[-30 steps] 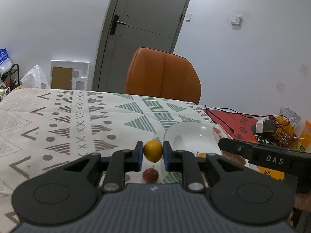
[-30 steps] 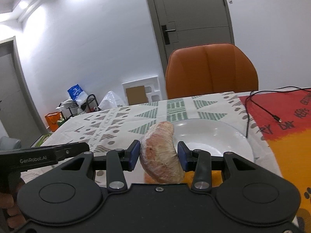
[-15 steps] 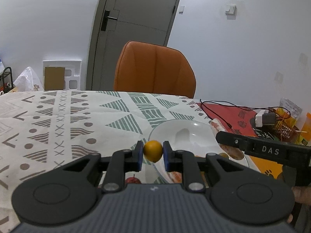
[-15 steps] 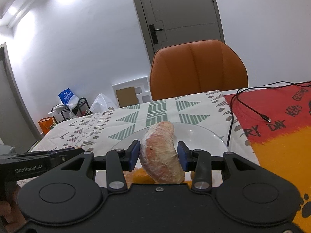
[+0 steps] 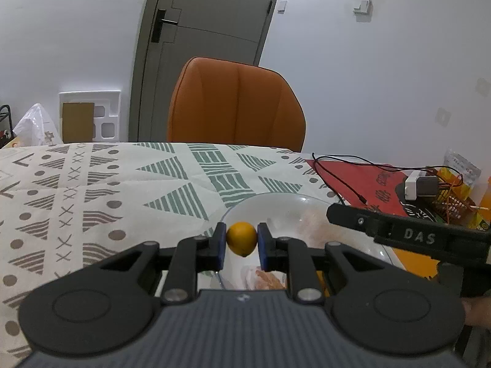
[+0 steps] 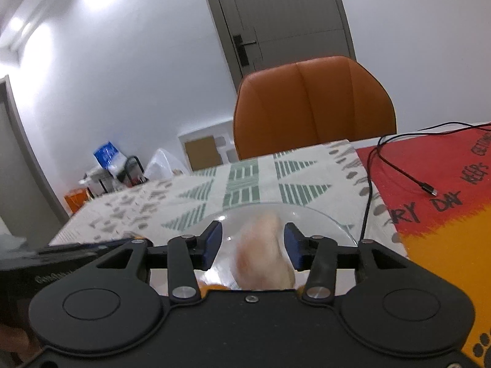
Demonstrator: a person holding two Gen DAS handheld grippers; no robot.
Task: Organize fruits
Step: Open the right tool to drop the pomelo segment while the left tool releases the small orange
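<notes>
Flanking the plate: black cable (orange chair behind).

Patterned table — clear plate, black cable

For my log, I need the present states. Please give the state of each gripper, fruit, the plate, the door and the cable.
Left gripper: shut on orange.
Right gripper: open, pink fruit blurred between jaws.
Plate: on the table.
Door: closed.
Cable: unplugged end lying free.
</notes>
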